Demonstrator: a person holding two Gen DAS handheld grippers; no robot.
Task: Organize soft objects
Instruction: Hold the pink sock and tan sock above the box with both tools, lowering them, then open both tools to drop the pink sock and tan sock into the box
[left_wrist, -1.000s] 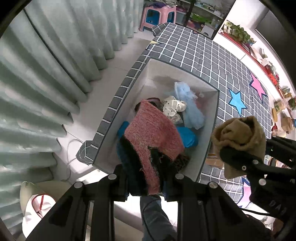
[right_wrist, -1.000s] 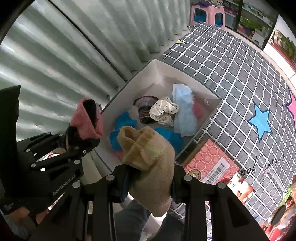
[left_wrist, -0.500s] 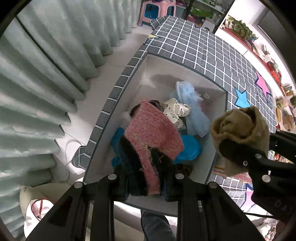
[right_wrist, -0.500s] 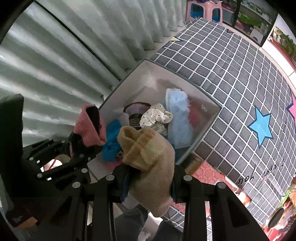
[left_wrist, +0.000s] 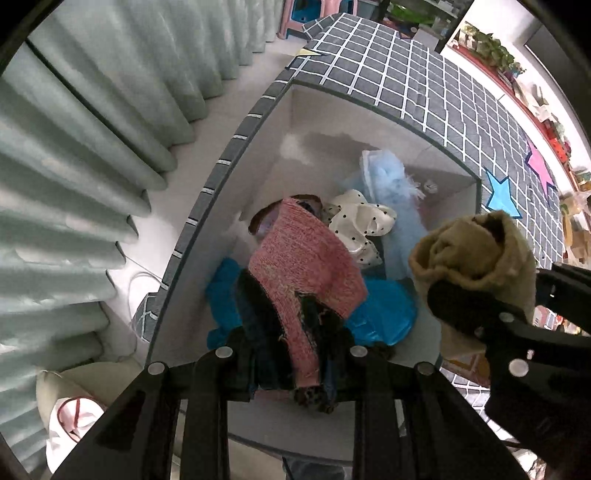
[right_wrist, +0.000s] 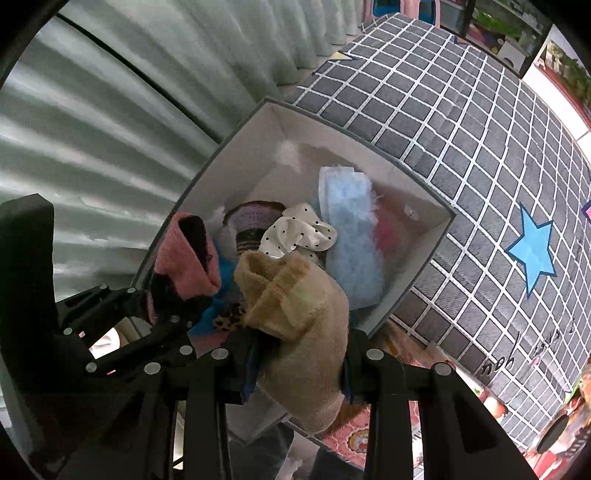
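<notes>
Left gripper (left_wrist: 295, 354) clamped on limp pink knit sock (left_wrist: 303, 273), right gripper (right_wrist: 295, 354) on plush tan sock (right_wrist: 299, 317), both above grey box (right_wrist: 436, 251); light, compressible, best pinched mid-fold.

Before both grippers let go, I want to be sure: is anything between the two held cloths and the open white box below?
Nothing visible blocks it. The pink knitted cloth and tan fleece cloth hang above the white box, open-topped, already holding soft items.

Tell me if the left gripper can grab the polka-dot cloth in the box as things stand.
Probably not: the left gripper is shut on a pink knit sock, so its jaws are occupied, though the polka-dot cloth lies uncovered below.
</notes>
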